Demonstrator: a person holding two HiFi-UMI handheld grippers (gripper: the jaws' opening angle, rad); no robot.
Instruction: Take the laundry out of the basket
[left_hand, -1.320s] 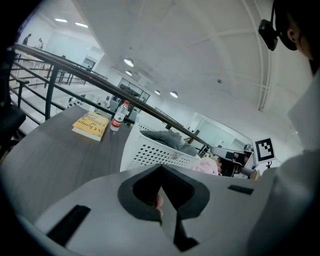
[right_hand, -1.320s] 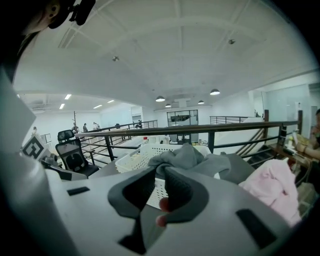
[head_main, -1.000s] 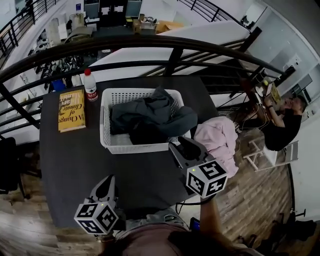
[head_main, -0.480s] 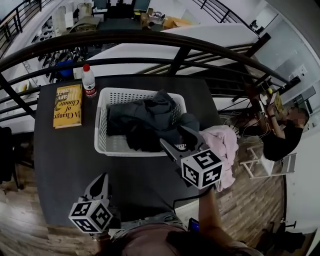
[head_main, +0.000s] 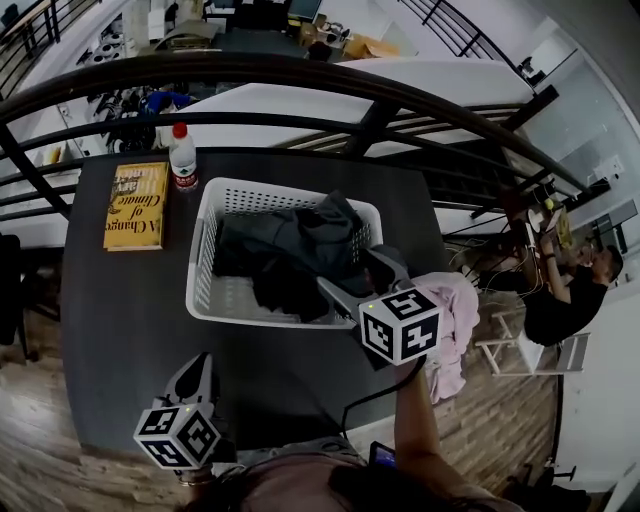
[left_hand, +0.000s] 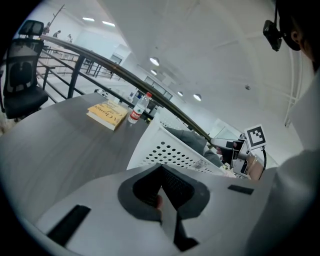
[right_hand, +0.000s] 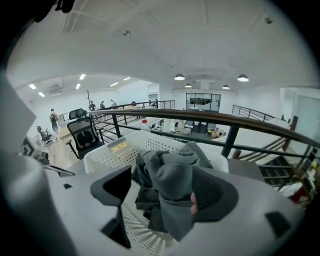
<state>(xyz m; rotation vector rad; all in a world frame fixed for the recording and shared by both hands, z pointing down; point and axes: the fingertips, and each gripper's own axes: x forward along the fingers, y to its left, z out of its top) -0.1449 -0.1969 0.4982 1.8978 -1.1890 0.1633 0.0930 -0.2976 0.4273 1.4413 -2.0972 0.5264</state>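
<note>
Right gripper (head_main: 360, 280): jaws wide apart, having just been opening. Its tips sit over the near right corner of the basket (head_main: 205, 255). A fold of the grey laundry (head_main: 300, 240) lies between the jaws, close to one pad and clear of the other, not pinched.

Laundry is heaped in the basket's right half and reaches above the rim. The left part of the basket floor is bare.

Pink cloth (head_main: 455, 310) lies just right of the basket and hangs over the table's right edge.

Left gripper (head_main: 198, 372): jaws together, nothing between them, near the front edge of the table (head_main: 120, 300), well apart from the basket.

Bare tabletop in front and to the left of the basket. Book (head_main: 135, 205) and bottle (head_main: 183, 160) are at the far left corner. Railing (head_main: 300, 75) runs behind the far edge.
</note>
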